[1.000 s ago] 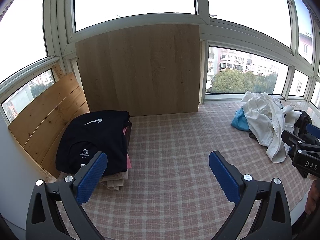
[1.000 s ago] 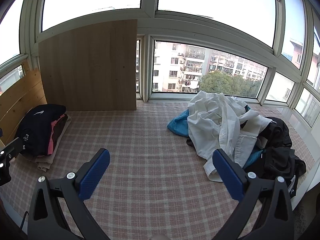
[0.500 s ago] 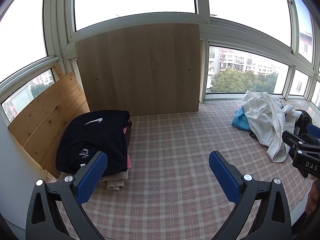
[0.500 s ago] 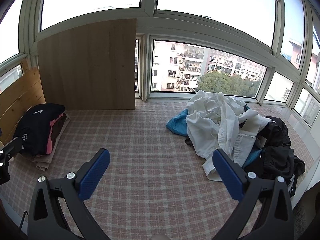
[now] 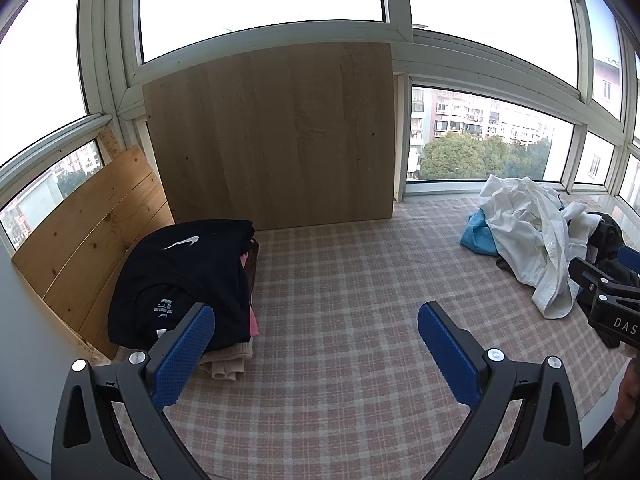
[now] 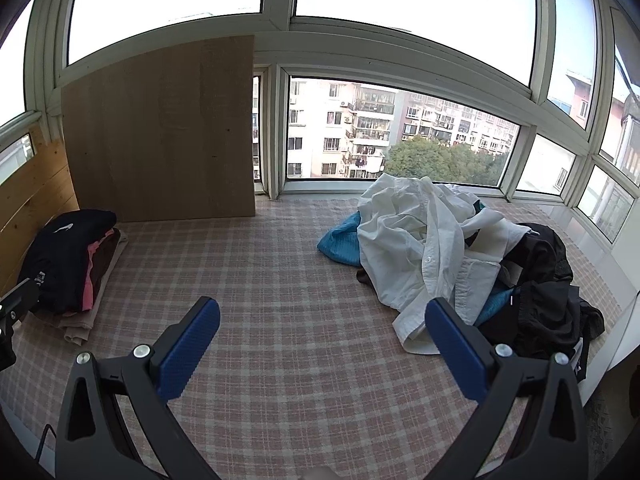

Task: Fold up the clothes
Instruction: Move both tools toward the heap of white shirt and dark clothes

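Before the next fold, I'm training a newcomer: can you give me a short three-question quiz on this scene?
1. True or false: both tools, left and right, are open and hold nothing.
2. What garment tops the folded stack? A) white shirt B) black top C) teal top
3. Fill in: the unfolded pile lies on the ____ cloth.

Key: 1 true; 2 B; 3 plaid

Folded stack left (black top); rumpled white-shirt heap right.
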`<move>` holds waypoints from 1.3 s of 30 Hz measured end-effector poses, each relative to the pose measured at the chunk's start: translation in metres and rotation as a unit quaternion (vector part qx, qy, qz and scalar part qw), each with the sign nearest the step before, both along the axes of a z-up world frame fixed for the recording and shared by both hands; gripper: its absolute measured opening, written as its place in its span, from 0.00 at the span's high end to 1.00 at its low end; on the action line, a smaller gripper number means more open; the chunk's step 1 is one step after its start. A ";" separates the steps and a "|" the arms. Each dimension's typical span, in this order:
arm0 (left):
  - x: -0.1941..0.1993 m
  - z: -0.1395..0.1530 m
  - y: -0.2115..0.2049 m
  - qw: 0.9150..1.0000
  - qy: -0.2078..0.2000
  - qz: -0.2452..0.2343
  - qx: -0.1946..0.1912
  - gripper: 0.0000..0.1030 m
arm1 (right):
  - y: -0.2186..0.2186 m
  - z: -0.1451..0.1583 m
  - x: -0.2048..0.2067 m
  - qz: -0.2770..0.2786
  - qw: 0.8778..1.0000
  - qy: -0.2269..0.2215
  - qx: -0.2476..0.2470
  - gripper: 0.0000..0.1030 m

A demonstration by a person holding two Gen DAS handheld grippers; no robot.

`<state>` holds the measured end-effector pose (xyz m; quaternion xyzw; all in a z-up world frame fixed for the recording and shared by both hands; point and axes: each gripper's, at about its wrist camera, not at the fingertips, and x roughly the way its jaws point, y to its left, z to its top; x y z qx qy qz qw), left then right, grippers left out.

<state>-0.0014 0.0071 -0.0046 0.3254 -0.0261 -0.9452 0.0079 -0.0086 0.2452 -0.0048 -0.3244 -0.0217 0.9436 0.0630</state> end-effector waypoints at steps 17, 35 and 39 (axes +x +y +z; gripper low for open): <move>-0.002 -0.006 0.032 0.998 -0.015 -0.061 -0.007 0.01 | 0.033 0.000 0.020 -0.061 0.998 -0.009 0.000 0.00; -0.012 0.001 0.084 0.992 -0.018 -0.128 -0.009 0.01 | 0.084 -0.001 0.034 -0.118 0.993 -0.019 0.001 0.00; -0.012 0.000 0.101 0.990 -0.021 -0.140 -0.013 0.01 | 0.102 -0.003 0.035 -0.123 0.992 -0.024 -0.001 0.00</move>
